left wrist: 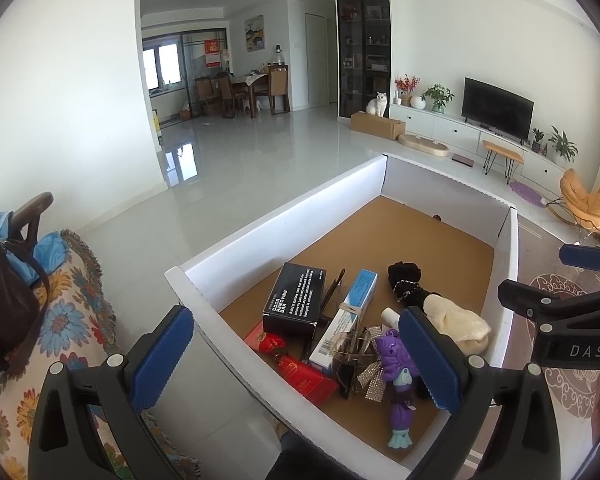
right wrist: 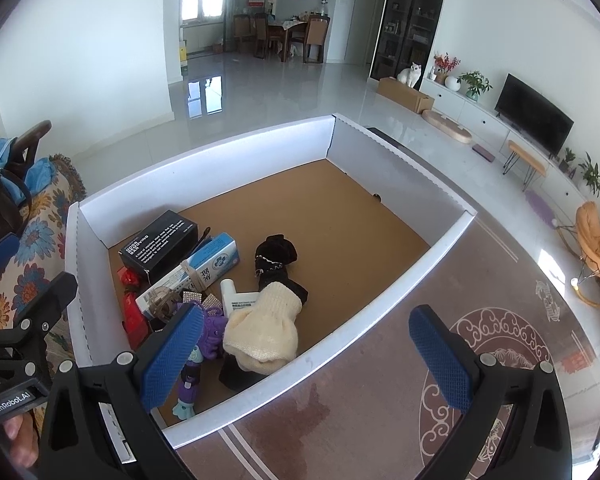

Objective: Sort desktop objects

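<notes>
White cardboard walls frame a big shallow tray (right wrist: 204, 152) with a brown floor, standing on a patterned surface (right wrist: 380, 380). All the small things lie heaped in its near-left corner; the rest of the floor is bare.

Going down in size: a black box (right wrist: 158, 246) printed with white lettering leans against the left wall, and a blue-and-white carton (right wrist: 204, 266) lies across its lower edge. A cream knitted piece (right wrist: 262, 326) rests over a black fabric bundle (right wrist: 276, 258), with a small white bottle (right wrist: 236, 298) between it and the carton. Red packets (left wrist: 304, 372) sit by the near wall, a purple toy (left wrist: 398, 376) beside them, and a glittery silver bow (left wrist: 370, 372) tangled with a clear clip.

Both pairs of tongs hang above the heap. The left tongs (left wrist: 300, 360) gape wide and carry nothing; the right tongs (right wrist: 308, 352) are equally wide and bare, 1 finger over the toy, the other out over the surface.

I judge this a moment between grasps. Whether the heap is waiting to be spread out or has just been gathered, I cannot say. Any pick from it would call for closing on 1 item without dragging its neighbours.
</notes>
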Motion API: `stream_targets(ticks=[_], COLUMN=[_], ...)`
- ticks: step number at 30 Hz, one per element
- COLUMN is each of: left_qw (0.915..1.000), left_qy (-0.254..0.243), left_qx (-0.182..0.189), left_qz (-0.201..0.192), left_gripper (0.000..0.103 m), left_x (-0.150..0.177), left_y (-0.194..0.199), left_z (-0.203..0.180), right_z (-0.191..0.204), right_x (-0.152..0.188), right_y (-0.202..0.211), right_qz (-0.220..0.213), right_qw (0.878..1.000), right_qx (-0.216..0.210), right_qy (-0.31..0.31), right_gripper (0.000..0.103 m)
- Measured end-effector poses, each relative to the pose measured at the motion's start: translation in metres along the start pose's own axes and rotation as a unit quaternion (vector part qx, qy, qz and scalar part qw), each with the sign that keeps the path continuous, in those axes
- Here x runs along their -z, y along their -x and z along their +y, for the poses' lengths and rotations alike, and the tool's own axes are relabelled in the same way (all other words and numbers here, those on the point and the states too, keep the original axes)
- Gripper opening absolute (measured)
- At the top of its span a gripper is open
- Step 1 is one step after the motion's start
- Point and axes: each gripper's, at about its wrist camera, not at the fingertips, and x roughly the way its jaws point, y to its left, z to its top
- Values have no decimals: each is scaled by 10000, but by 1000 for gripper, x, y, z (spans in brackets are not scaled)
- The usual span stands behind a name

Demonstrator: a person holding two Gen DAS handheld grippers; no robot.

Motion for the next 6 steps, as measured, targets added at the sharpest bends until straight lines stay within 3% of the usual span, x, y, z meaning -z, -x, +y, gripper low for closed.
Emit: stream_targets(ticks=[3, 6], left_qw=[9998, 9999], left_qy=[135, 72], left_qx=[168, 35], left_qz=[44, -78], left_gripper=[103, 103], left_x=[0, 1], left_y=[-1, 3], left_z=[2, -1], right_z=[0, -1], right_x=[1, 2], right_y=[0, -2], right_qz=[4, 11], right_qw=[10000, 10000], right_qx=[0, 14], right_qy=[-3, -9], right_gripper=[103, 103])
